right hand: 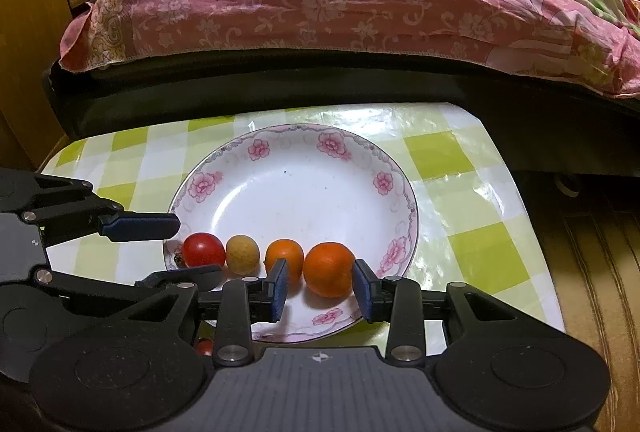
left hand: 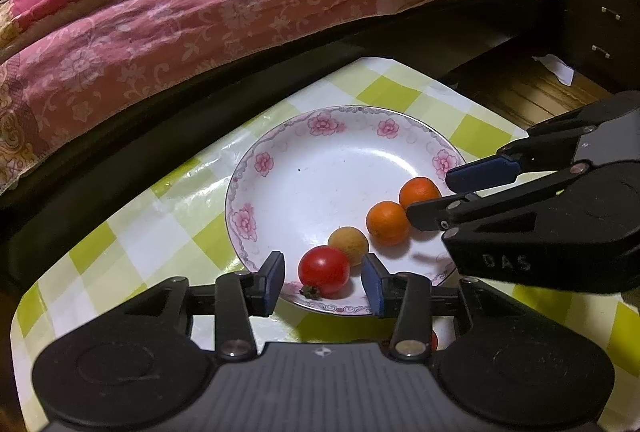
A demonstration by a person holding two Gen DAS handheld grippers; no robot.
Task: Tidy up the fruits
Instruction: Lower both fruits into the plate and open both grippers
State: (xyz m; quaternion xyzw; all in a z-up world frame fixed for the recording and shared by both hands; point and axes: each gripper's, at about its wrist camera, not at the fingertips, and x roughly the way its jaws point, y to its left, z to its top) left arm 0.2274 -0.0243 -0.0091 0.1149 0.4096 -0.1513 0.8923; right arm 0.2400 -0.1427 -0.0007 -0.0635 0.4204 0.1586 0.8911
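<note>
Left tongs point(left hand: 323, 282) open, straddling the red tomato point(left hand: 323, 270) with gaps both sides, no contact. Right tongs point(right hand: 321, 288) flank the larger orange point(right hand: 329, 269); pad contact unclear. Four fruits in a row near plate point(right hand: 296, 160) 6 o'clock rim: tomato, tan fruit point(right hand: 242, 254), small orange point(right hand: 284, 257), larger orange. Plate sits on checked table point(right hand: 460, 152).
</note>
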